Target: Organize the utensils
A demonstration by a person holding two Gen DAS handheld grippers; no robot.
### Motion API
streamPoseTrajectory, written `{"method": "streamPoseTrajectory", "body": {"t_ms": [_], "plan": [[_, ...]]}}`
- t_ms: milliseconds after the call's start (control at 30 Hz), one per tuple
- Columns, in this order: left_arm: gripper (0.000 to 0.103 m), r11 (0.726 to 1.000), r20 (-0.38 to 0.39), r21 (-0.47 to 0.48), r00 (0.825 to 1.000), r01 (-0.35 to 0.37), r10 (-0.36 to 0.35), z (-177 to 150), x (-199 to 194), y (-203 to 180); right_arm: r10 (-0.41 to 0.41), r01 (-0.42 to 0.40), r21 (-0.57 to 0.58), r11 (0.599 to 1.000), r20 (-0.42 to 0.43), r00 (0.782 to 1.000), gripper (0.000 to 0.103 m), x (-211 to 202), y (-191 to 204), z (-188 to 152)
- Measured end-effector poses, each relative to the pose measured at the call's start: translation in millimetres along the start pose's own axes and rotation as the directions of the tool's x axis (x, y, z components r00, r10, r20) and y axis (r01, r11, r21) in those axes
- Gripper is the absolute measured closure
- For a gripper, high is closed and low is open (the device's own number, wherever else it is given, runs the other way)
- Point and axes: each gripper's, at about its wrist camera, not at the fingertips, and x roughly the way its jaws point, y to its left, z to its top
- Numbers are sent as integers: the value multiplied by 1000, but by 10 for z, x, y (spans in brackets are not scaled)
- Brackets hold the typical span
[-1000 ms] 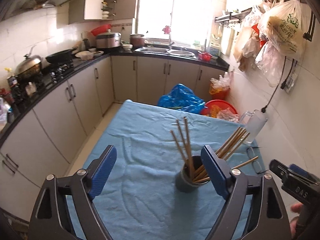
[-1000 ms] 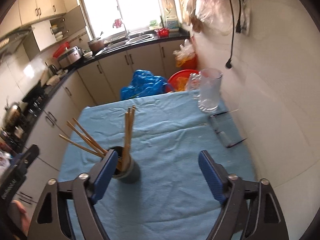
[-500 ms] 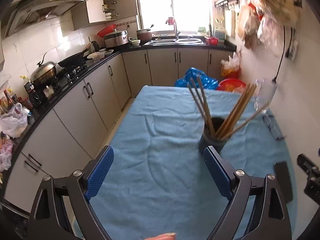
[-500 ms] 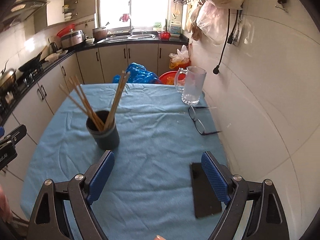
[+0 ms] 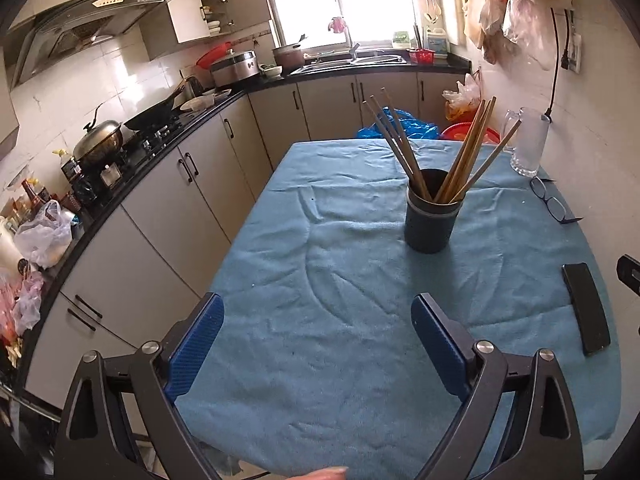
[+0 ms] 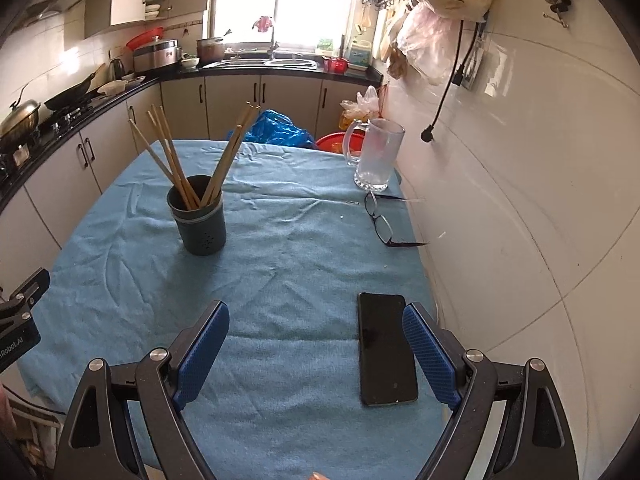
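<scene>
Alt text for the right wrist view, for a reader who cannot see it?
The open right gripper hovers empty over a blue tablecloth; beyond stands a dark cup of chopsticks. A phone, glasses and glass mug lie rightward.

One holder, one mug, one phone

So in the left wrist view the cup sits right of centre on the cloth-covered bench, with the chopsticks standing in it, fanned out. The glass mug is at the upper right near the wall, the glasses just below it, and the phone lies at the right edge. The counter runs along the left.
</scene>
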Motion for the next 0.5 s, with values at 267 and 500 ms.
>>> {"method": "streamPoseTrajectory", "body": {"t_ms": [267,500], "plan": [[9,1000,-17,-5,1000,-3,3,-32,-18,-31,15,-15,-29,999,5,1000,11,-21,36,-9],[9,1000,-35,-10,999,6,-6,-66,6,-42,13,-13,-37,999,-3,1000,11,-12,48,-35]]}}
